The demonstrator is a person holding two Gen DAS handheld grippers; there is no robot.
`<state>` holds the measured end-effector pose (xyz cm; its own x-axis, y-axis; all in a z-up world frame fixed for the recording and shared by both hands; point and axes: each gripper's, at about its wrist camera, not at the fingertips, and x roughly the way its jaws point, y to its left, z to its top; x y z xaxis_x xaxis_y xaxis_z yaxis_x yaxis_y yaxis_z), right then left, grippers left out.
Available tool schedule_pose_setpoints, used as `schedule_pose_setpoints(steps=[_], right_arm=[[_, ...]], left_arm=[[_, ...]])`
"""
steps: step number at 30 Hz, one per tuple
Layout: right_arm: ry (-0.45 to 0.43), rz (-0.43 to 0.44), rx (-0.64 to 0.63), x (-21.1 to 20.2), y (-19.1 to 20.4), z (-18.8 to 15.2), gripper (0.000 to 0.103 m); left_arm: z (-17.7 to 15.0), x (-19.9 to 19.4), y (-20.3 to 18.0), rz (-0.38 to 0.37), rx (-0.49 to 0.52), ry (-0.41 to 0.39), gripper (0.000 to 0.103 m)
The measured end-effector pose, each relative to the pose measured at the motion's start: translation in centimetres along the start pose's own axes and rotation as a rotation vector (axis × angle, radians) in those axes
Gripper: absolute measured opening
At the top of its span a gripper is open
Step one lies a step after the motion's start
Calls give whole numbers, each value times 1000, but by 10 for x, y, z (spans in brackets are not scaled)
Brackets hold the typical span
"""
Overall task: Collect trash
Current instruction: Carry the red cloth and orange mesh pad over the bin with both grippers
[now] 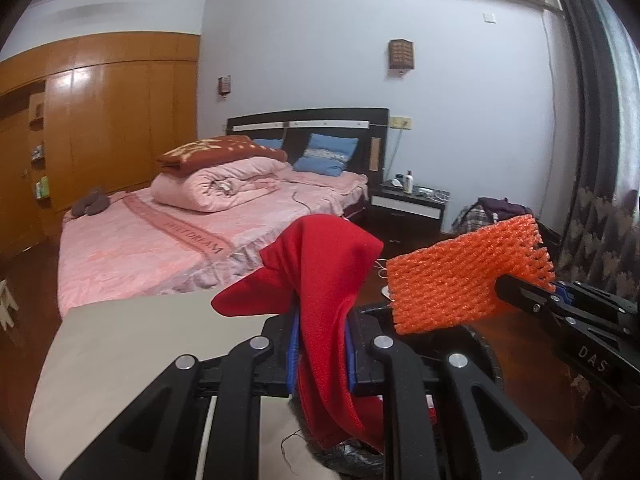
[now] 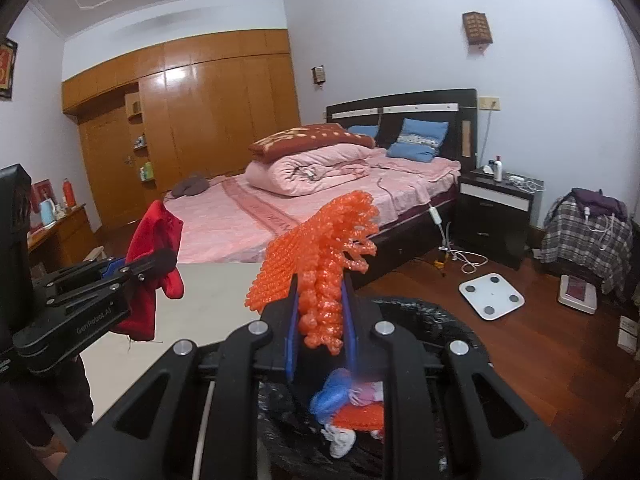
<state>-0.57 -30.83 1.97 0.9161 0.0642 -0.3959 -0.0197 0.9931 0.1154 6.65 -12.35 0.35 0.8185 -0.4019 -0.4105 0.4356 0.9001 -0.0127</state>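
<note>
Orange foam netting [image 2: 320,264], a mesh fruit-sleeve type, is sitting clamped between the right gripper [image 2: 320,320] fingers, its frayed top flaring toward 1 o'clock. Red cloth [image 1: 320,280], soft and fleecy, is hanging pinched in the left gripper [image 1: 320,352], draping over both sides of the blue pads.

Left wrist view is showing the netting as a flat rectangle at 3 o'clock, held edge-on by the right gripper's black fingers. Right wrist view is showing what the left one barely does: a black-lined trash bin [image 2: 420,312] directly under the netting, already holding blue, white and orange scraps [image 2: 348,408]. Only a sliver of bin rim is appearing in the left view, possibly under the cloth too, hard to confirm.

Right view is also catching the cloth at 9 o'clock over a pale tabletop [image 2: 208,304]. White bathroom scale [image 2: 491,289] is lying on the wood floor at 3 o'clock; pink bed [image 2: 280,208] is filling 12 o'clock.
</note>
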Motion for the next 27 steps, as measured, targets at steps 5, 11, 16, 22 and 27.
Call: schedule_pose_setpoints(steps=[5,11,16,22,27], right_arm=[[9,-40,7,1,-17,-7,18],[29,-88,23,3,-40,-17,18],[50,-117,34,7,-54,-24,18],[65,-143,52,10,-68,-32,18],[75,-158,58,13,-77,-37,17]], left_arm=[[0,12,-16,-37,16,10,18],[-3,30,-38,-82,38,29,18],[-7,48,-56,-125,60,53,18],[-11,64,-74,-158,84,76,18],[-13,75,-84,-172,99,90,18]])
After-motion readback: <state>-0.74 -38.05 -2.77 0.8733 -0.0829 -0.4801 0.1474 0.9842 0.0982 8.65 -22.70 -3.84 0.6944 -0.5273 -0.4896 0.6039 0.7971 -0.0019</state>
